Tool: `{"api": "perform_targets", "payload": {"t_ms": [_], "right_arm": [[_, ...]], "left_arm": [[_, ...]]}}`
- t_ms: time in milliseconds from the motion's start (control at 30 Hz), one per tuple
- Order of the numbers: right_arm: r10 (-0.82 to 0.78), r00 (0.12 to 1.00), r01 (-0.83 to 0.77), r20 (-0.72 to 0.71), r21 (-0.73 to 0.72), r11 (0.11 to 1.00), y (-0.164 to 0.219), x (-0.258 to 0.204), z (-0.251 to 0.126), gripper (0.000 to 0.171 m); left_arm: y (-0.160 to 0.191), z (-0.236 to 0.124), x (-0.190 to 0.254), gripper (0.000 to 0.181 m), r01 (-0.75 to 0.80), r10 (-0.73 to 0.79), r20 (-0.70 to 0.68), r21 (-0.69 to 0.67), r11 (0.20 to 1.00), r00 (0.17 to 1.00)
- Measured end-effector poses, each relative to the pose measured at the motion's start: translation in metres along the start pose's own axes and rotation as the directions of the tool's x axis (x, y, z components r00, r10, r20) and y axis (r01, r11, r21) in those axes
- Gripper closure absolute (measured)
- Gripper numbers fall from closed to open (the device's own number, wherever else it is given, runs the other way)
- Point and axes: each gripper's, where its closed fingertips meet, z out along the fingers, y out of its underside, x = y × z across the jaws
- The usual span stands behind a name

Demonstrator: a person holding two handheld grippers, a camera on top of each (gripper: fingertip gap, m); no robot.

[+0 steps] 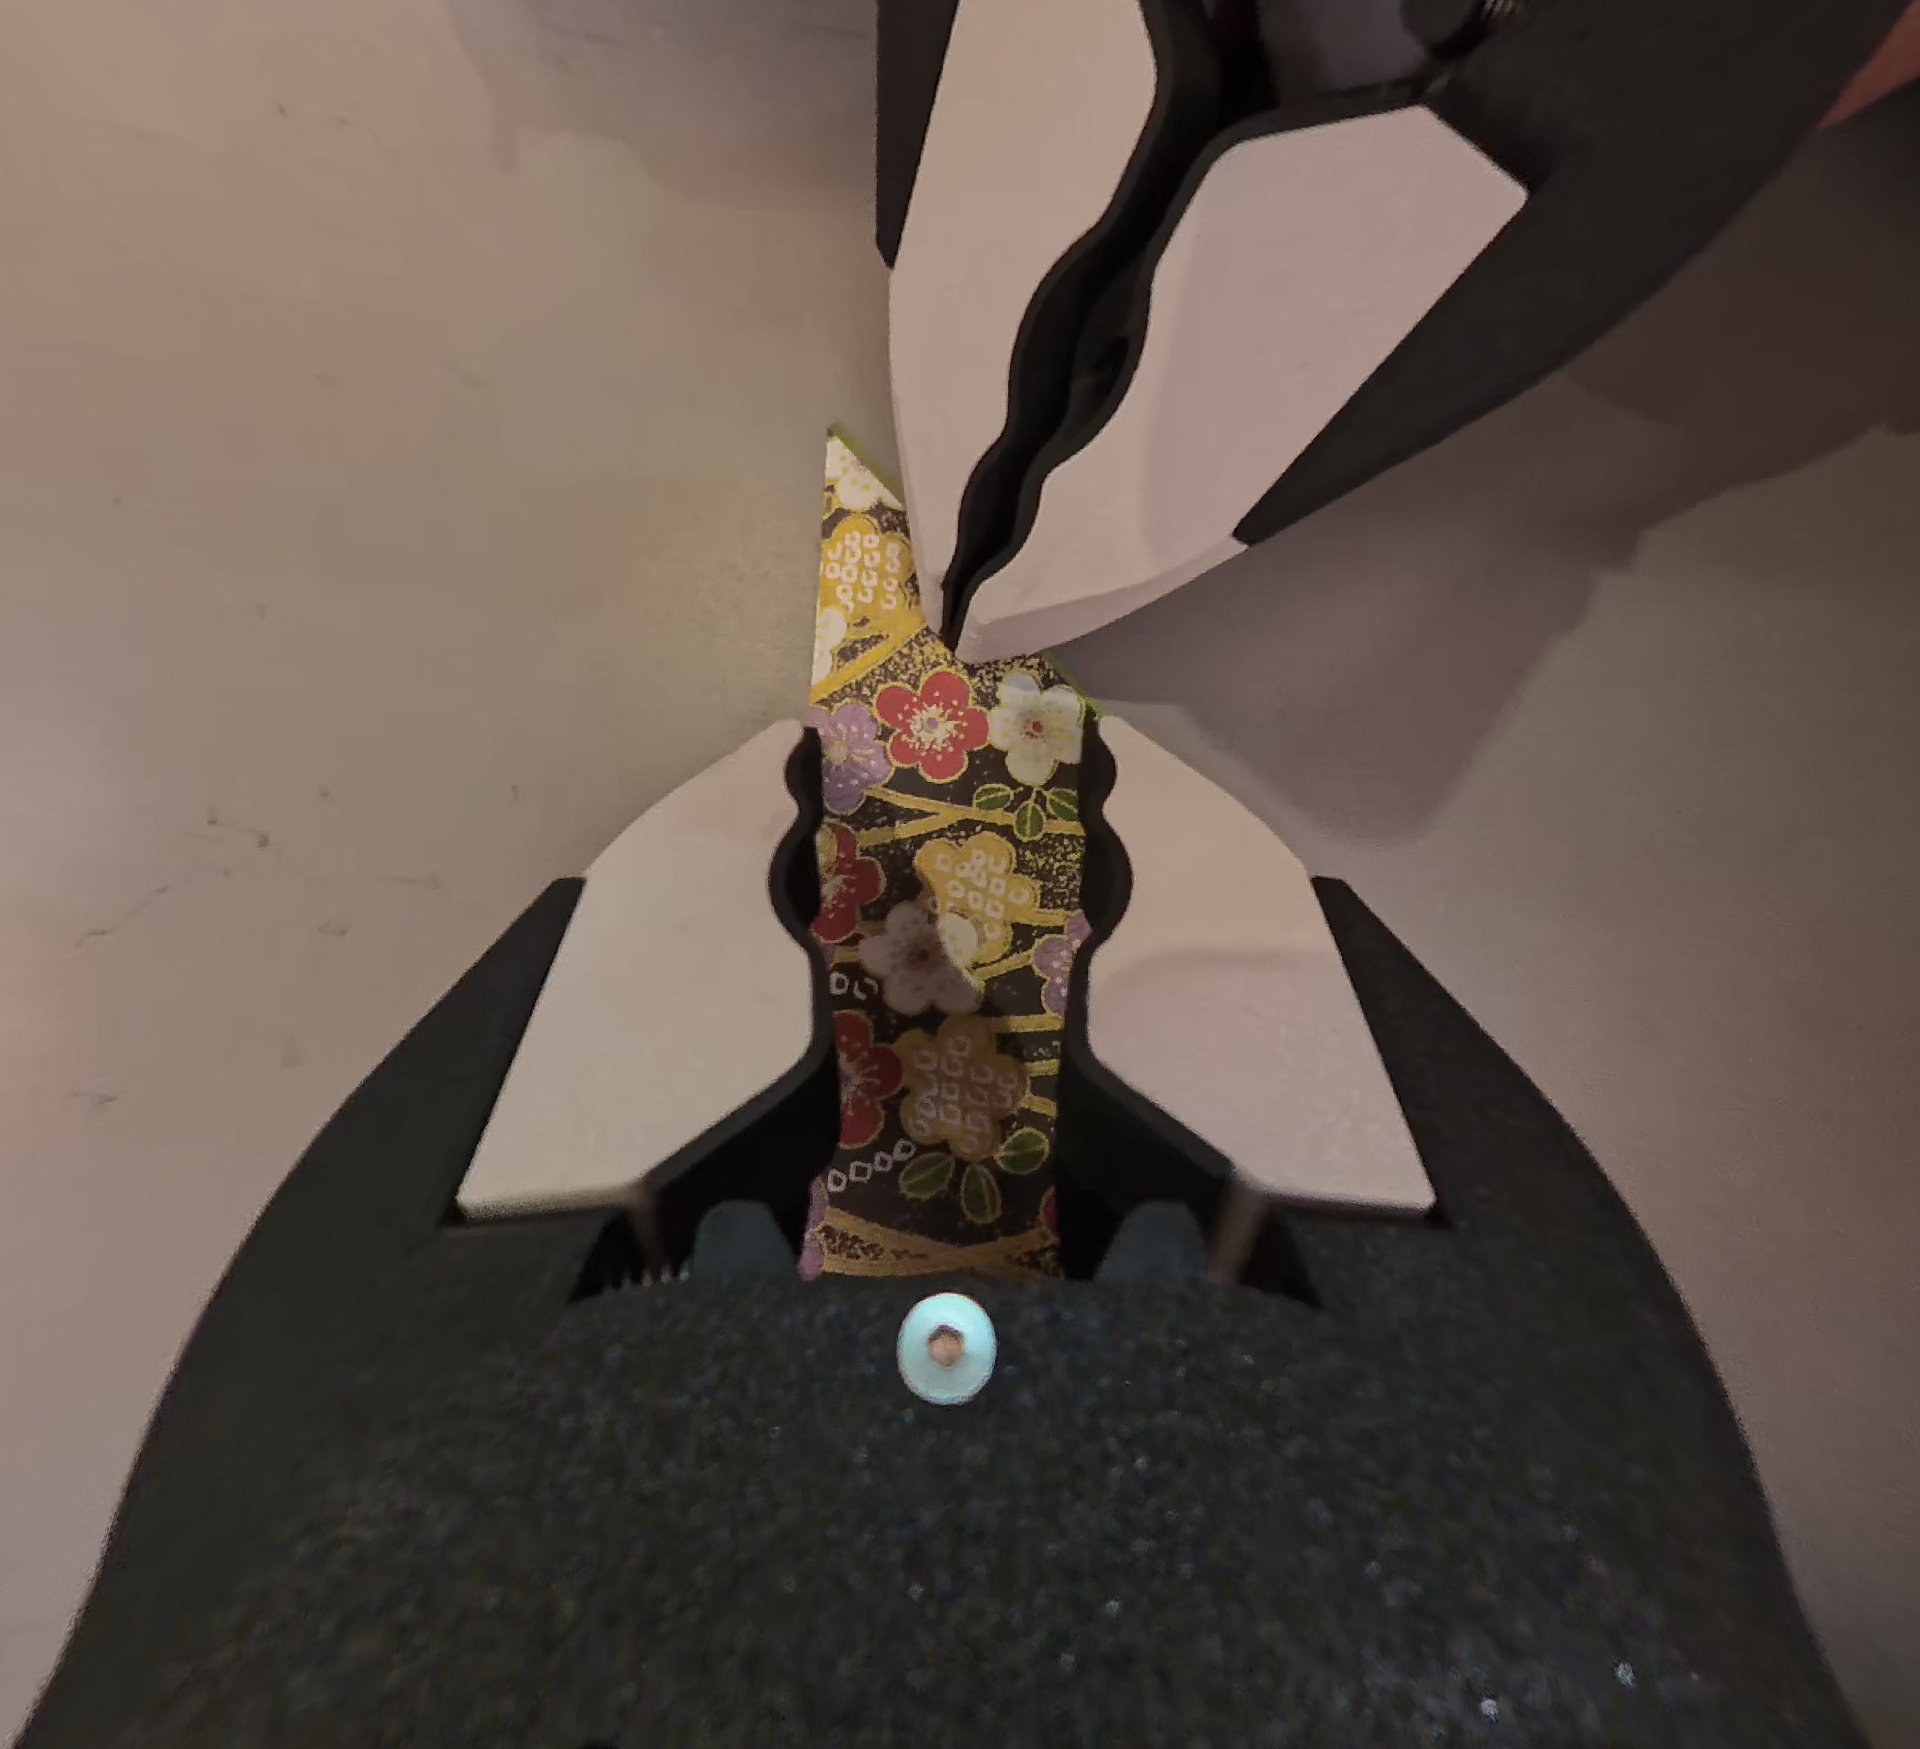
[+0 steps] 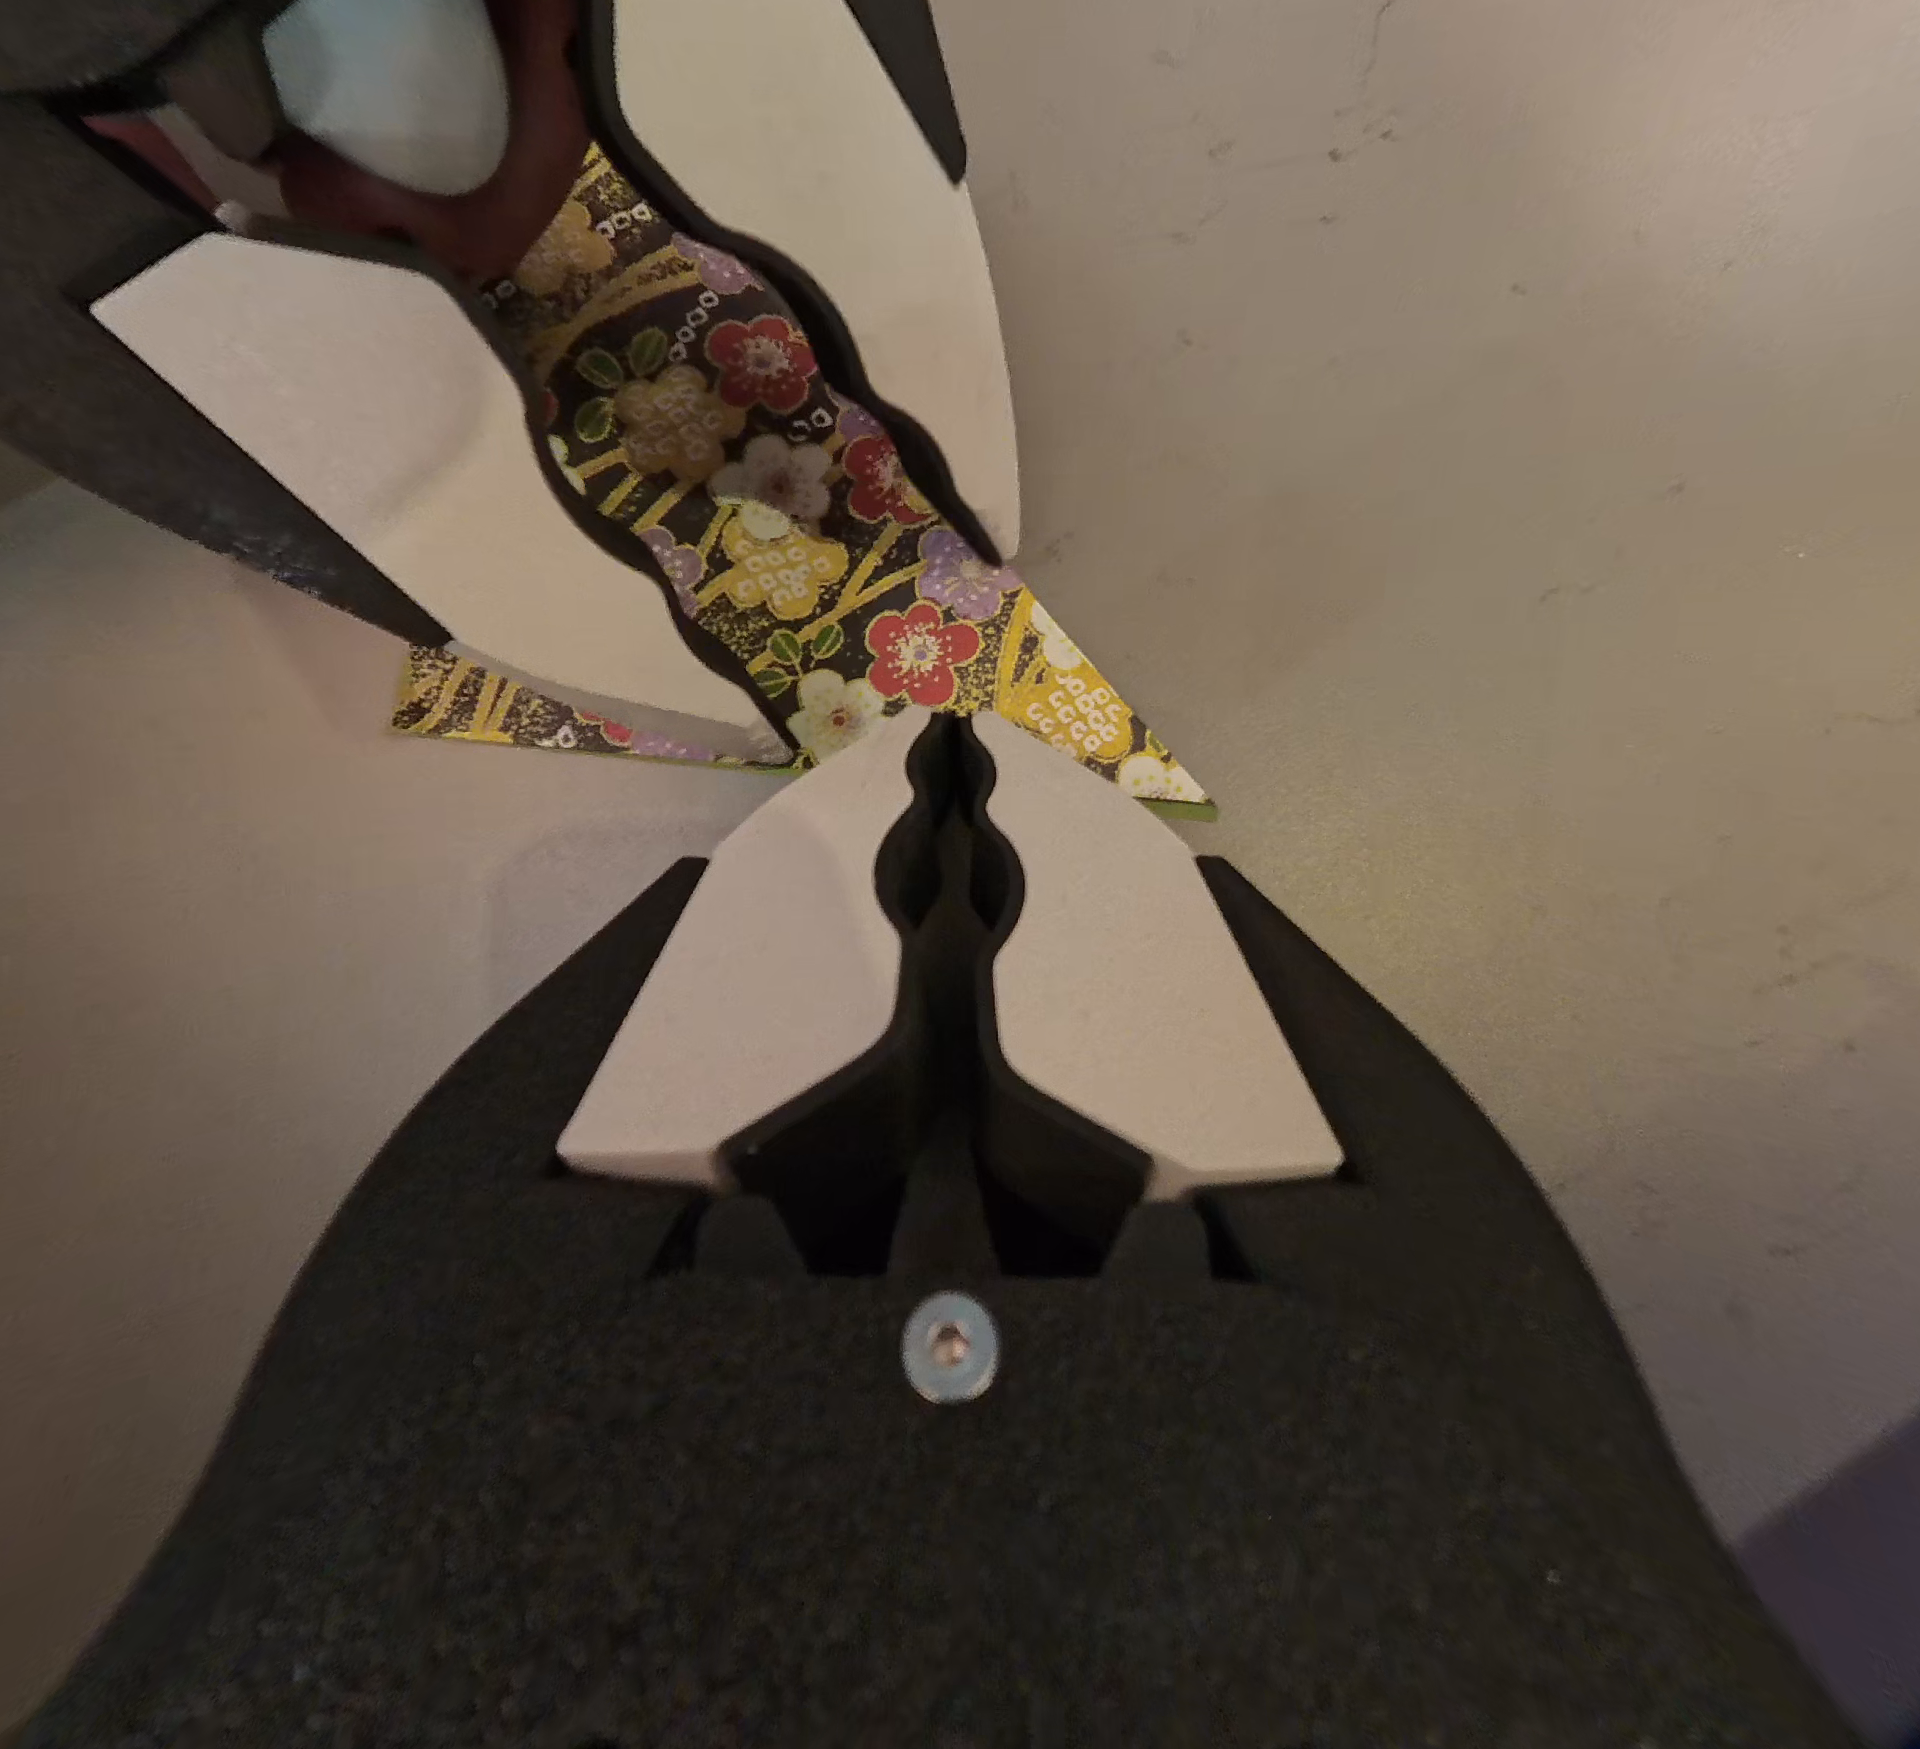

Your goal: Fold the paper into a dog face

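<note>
We see a pale, off-white surface (image 1: 312, 556) filling both views, faintly scuffed with small grey marks.

Next in size are the two tools. The left hand-held gripper (image 1: 951, 743) has black arms and white fingers (image 1: 675, 972) with wavy black inner edges. Its jaws stand partly apart, with a moderate gap between them, and they sit low over the paper, one finger on each side of the patterned strip that shows through the gap. We cannot tell whether the fingers press on the paper or only frame it. In the right wrist view this same tool (image 2: 894, 650) comes in from the upper left, spread across the paper.

The right hand-held gripper (image 2: 948, 733) has its white fingers (image 2: 800, 972) drawn together until the black inner edges meet at the tip, leaving no gap there. The tip rests at the edge of the paper, near a white flower. We cannot tell whether a sliver of paper is pinched between the tips. In the left wrist view it (image 1: 951, 634) reaches down from the upper right, its point touching the paper.

Smallest is the paper (image 2: 790, 546), lying flat on the surface. It is folded, dark with gold speckles and red, yellow, purple and white blossoms, and a thin green edge shows underneath. One sharp corner points out beyond the closed tips; another pointed part lies under the left tool's finger. In the left wrist view the paper (image 1: 935, 868) runs up between the fingers to a narrow point.
</note>
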Motion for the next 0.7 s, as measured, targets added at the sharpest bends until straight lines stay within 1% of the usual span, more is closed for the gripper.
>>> {"api": "perform_targets", "payload": {"t_ms": [300,333,367,400,433,500,533,633,700], "right_arm": [[-0.017,1.000,0.018,0.012,-0.007,1.000,0.002,0.000,-0.002,0.171],[-0.001,1.000,0.001,0.012,-0.024,1.000,0.003,0.003,-0.006,0.169],[0.031,0.999,-0.031,-0.011,-0.012,0.999,0.002,0.010,-0.012,0.161],[0.073,0.997,-0.072,-0.035,0.018,0.997,-0.001,0.020,-0.018,0.158],[0.119,0.991,-0.117,-0.054,0.040,0.992,-0.002,0.030,-0.023,0.158],[0.184,0.981,-0.183,-0.060,0.015,0.983,0.004,0.043,-0.024,0.156],[0.194,0.980,-0.195,-0.053,-0.006,0.981,0.007,0.045,-0.022,0.156],[0.198,0.980,-0.198,-0.037,-0.002,0.980,0.006,0.044,-0.017,0.156],[0.213,0.977,-0.214,-0.020,-0.025,0.977,0.007,0.043,-0.014,0.157]], "left_arm": [[0.001,0.001,0.001,0.137,0.034,-0.033,-0.037,0.014,0.999,0.999],[0.001,0.001,0.001,0.137,0.036,-0.035,-0.037,0.016,0.999,0.999],[0.001,0.001,0.001,0.137,0.037,-0.036,-0.037,0.017,0.999,0.999],[0.001,0.001,0.001,0.137,0.037,-0.036,-0.037,0.018,0.999,0.999],[0.001,0.001,0.001,0.137,0.037,-0.036,-0.038,0.017,0.999,0.999],[0.001,0.001,0.001,0.138,0.037,-0.036,-0.037,0.018,0.999,0.999],[0.001,0.001,0.000,0.139,0.036,-0.036,-0.036,0.018,0.999,0.999],[0.001,0.001,0.000,0.139,0.038,-0.037,-0.036,0.023,0.999,0.999],[0.001,0.001,0.000,0.139,0.038,-0.037,-0.036,0.024,0.999,0.999]]}}
